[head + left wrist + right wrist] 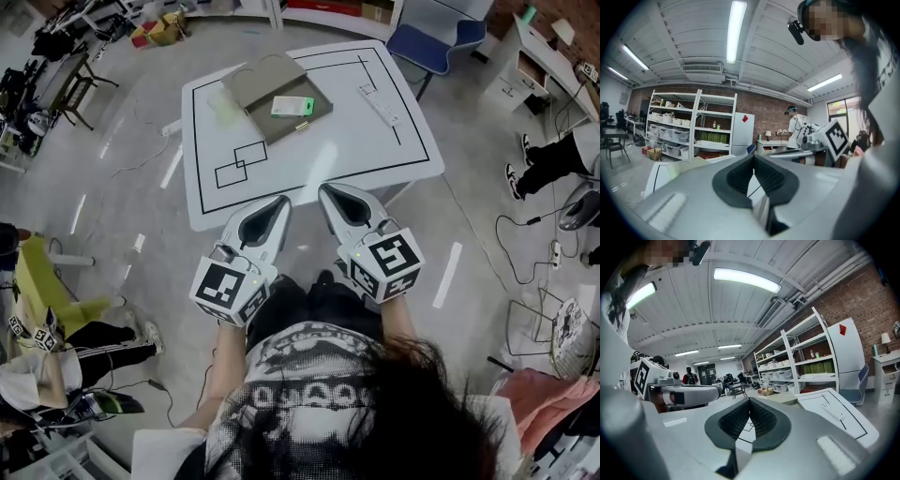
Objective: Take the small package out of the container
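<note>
Though clenched empty, left tongs (279,201) and right tongs (325,189) before white table (356,141), brick-walled room (771,115)

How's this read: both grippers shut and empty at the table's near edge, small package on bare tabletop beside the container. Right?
No: the head view shows the small package resting on the container, not on bare table. The left gripper and right gripper are shut and empty at the near edge.

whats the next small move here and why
Probably reach the right gripper forward toward the small package and open its jaws on the way: it is shut and empty over the table near edge, while the package lies in the container farther across.
</note>
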### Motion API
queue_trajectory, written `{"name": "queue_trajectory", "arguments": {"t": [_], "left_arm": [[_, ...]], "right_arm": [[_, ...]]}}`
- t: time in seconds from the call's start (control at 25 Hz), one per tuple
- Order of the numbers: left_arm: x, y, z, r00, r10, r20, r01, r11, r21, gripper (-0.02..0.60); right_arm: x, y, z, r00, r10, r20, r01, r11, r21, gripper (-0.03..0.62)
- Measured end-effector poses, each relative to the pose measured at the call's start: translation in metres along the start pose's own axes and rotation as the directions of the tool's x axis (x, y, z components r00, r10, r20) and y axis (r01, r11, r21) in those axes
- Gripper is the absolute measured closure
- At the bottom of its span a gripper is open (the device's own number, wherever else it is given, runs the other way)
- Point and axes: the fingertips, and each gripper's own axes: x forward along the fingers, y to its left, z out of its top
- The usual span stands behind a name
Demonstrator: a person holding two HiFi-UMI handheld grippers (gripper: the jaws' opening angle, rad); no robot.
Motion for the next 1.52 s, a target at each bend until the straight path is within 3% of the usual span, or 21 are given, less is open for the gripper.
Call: {"name": "queue_trajectory", "arguments": {"t": [0.6, 1.0, 1.52], "left_arm": [[0.023, 0.045, -0.011, 1.000, 0.017, -0.020, -0.017, 1.000, -0.018, 0.581], [0.059, 0.128, -0.005, 1.000, -0.001, -0.019, 0.000, 1.000, -0.015, 0.581], [0.089, 0.226, -0.009, 0.999, -0.032, -0.032, 0.031, 0.999, -0.039, 0.581]], "right_arm": [[0.047, -0.019, -0.009, 0.999, 0.011, -0.039, -0.010, 1.000, 0.017, 0.591], [0.129, -0.049, -0.002, 0.998, -0.010, -0.068, 0.012, 0.999, 0.033, 0.583], [0.247, -0.086, -0.024, 0.978, 0.004, -0.209, -0.002, 1.000, 0.008, 0.519]]}}
